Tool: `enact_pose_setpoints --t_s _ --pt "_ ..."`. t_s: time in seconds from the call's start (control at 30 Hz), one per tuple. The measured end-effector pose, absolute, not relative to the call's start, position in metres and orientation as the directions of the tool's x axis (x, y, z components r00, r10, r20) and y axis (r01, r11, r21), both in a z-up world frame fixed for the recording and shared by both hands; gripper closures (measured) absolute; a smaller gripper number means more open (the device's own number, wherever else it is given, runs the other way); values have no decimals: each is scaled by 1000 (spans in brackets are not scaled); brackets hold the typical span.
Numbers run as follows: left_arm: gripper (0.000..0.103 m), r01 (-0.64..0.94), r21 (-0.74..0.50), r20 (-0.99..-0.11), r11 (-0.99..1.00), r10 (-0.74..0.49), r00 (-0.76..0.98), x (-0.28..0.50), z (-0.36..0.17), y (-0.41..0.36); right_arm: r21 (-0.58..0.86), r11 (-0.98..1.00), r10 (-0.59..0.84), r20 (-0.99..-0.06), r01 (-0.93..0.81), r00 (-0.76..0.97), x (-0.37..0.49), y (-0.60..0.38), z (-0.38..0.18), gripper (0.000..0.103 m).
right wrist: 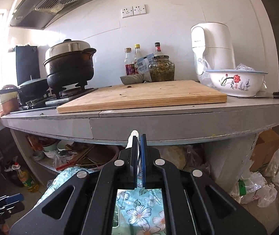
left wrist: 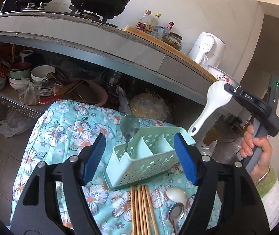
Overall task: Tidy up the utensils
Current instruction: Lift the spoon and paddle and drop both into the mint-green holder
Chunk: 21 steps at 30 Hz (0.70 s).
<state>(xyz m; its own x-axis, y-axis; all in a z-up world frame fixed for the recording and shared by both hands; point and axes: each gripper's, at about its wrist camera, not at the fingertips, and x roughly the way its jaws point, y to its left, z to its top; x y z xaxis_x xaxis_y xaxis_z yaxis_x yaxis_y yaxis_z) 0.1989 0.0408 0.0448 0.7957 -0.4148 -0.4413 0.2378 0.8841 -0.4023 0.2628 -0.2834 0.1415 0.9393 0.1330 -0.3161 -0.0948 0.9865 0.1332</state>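
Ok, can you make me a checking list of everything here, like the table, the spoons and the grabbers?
Surface: flowered cloth.
Job's things: green caddy with a metal spoon standing in it; chopsticks, white spoon and small metal spoon lying in front.
Clutter: nothing seen on the cloth.
Grippers: left gripper open around the caddy; right gripper shut on a white scoop.
Cables: nothing seen.
Surroundings: counter, cutting board, black pot, kettle, flowered bowl.

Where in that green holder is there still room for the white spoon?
The green holder has a metal spoon in its far-left compartment; the middle and right ones look empty. In front it is crowded: chopsticks and two spoons on the floral cloth.
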Motion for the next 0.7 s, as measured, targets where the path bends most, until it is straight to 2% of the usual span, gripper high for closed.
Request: enact_pose_setpoints --t_s 0.23,0.47,0.5,0.53,0.6,0.7 --pt "22 222 -327 -523 919 -371 767 176 22 38 12 993 114 -361 -118 925 276 -253 103 100" --pt "19 216 -279 -601 936 -346 721 159 -5 27 -35 982 153 -442 -187 884 268 -232 72 98" --pt "18 216 -263 -610 940 -336 717 157 -7 24 -35 981 156 -451 -192 879 266 -231 71 90" --pt "17 220 -249 -617 943 -329 715 155 -9 20 -30 981 159 -454 -193 877 263 -232 70 74" --pt "17 228 -223 -627 948 -319 710 150 -12 15 -6 981 172 -446 -195 879 254 -236 74 52" --pt "15 243 -203 -640 948 -317 700 145 -16 8 44 980 192 -431 -192 882 238 -249 83 49"
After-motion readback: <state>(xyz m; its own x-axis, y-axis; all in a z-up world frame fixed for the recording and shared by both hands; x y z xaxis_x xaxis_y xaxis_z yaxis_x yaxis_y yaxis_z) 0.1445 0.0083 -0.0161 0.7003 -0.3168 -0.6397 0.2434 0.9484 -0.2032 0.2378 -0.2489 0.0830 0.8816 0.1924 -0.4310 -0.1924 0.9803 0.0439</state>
